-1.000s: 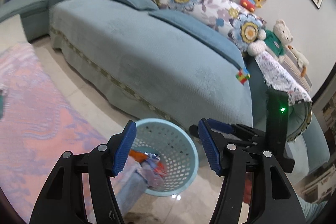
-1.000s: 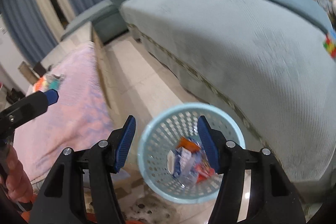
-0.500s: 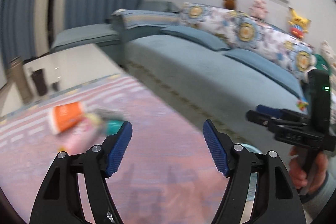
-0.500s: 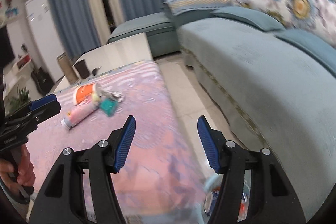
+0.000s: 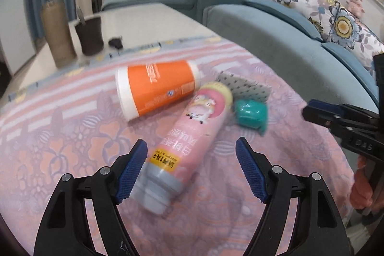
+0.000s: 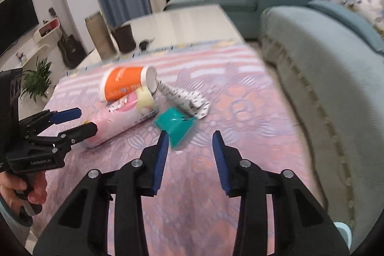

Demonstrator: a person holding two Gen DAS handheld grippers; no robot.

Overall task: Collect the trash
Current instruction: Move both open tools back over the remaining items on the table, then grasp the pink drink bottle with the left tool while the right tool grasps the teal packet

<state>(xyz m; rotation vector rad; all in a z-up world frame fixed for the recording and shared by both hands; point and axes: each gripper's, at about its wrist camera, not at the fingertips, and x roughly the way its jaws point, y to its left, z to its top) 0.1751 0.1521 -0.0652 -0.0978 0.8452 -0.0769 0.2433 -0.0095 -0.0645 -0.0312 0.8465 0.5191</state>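
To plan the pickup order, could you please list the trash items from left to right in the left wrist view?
Orange cup → pink bottle → teal wrapper. The dotted grey wrapper overlaps these, so I left it out.

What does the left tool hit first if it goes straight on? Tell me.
Most likely the pink bottle, lying between the open left tool's fingers and just ahead of it. Depth is blurred, so contact isn't certain.

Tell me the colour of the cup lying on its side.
Orange with white ends; the cup shows best in the left wrist view.

Both claws (image 5: pixel 192 169) (image 6: pixel 189 155) apparently unclamped, empty.
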